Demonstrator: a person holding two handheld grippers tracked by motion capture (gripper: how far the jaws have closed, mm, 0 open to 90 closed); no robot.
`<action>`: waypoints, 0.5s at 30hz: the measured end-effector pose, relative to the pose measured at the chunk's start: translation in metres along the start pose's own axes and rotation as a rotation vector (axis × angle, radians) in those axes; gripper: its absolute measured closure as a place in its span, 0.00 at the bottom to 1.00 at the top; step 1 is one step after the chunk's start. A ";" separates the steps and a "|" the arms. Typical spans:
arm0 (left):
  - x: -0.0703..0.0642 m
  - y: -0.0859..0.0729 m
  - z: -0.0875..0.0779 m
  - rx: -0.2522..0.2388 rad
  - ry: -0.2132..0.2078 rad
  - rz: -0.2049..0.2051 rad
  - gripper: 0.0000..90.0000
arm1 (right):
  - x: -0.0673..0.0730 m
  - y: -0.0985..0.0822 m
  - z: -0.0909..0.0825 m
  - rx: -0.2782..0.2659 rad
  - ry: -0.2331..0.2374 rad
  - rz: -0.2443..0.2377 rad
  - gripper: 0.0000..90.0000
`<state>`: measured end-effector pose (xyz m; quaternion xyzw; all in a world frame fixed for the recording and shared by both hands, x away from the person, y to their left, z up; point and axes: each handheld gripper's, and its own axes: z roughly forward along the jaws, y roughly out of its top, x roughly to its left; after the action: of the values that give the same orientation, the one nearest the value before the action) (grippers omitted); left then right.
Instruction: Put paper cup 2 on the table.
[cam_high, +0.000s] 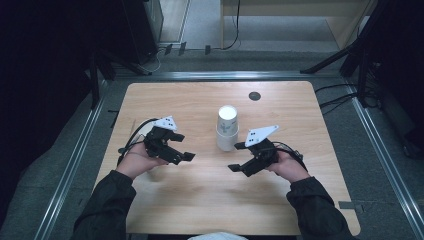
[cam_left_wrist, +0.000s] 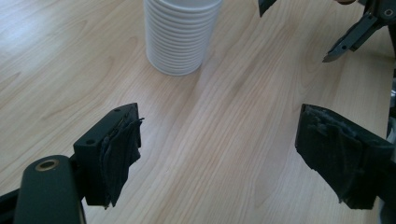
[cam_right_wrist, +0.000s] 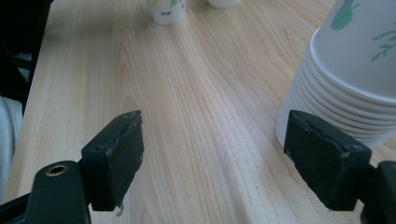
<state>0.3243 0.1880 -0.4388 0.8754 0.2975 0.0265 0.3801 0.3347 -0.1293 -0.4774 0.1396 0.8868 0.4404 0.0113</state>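
Between your two grippers stands the cup stack (cam_high: 227, 129), upside down on the table (cam_high: 200, 200); left gripper (cam_high: 186, 148) and right gripper (cam_high: 237, 156) both spread wide, pinching nothing.

No readable text, cup stack (cam_high: 227, 128) print illegible

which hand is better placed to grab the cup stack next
Probably the right. The right claw is open with one jaw already close beside the cup stack. The left claw, also open, has bare table between it and the stack.
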 end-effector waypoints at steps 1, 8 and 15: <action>-0.001 0.001 0.002 -0.004 0.001 -0.004 0.16 | 0.000 0.000 -0.001 -0.001 0.000 0.001 0.23; -0.010 0.002 0.017 0.024 -0.015 0.024 0.16 | -0.001 -0.001 -0.003 -0.003 -0.006 0.003 0.23; -0.016 0.006 0.027 0.005 0.006 0.026 0.16 | -0.002 -0.003 -0.004 -0.003 -0.012 0.005 0.23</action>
<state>0.3213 0.1587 -0.4513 0.8801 0.2872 0.0335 0.3765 0.3348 -0.1347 -0.4775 0.1442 0.8857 0.4411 0.0157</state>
